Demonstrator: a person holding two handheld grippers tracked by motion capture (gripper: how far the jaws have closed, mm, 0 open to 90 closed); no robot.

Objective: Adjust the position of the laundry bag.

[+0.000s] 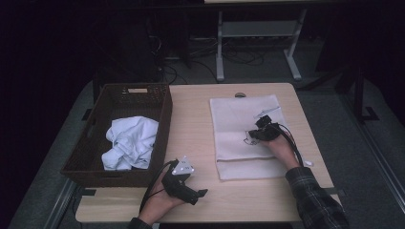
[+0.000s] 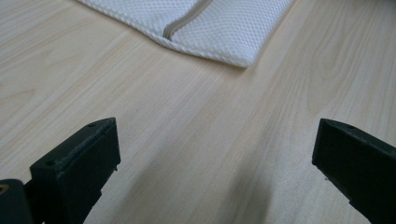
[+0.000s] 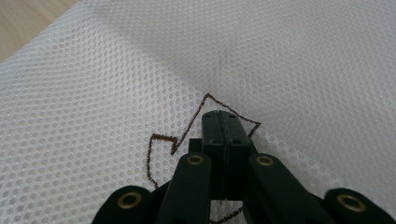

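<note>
The white mesh bag (image 1: 246, 136) was laid flat on the right half of the wooden table (image 1: 191, 143). The right gripper (image 1: 255, 134) was pressed onto its middle, jaws clenched together — whether mesh was pinched could not be told. The left gripper (image 1: 191, 193) was held released near the table's front edge, beside the brown basket (image 1: 95, 143) — a crumpled white cloth (image 1: 130, 142) was kept inside it.

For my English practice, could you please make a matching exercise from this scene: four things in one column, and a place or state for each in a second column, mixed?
Things:
1. mesh bag
2. white cloth
3. left gripper
4. right gripper

Places or states:
a. jaws shut, tips on the mesh
b. lying flat on the table
c. jaws wide open over bare wood
d. crumpled inside the brown basket

Pairs: 1-b, 2-d, 3-c, 4-a
</note>
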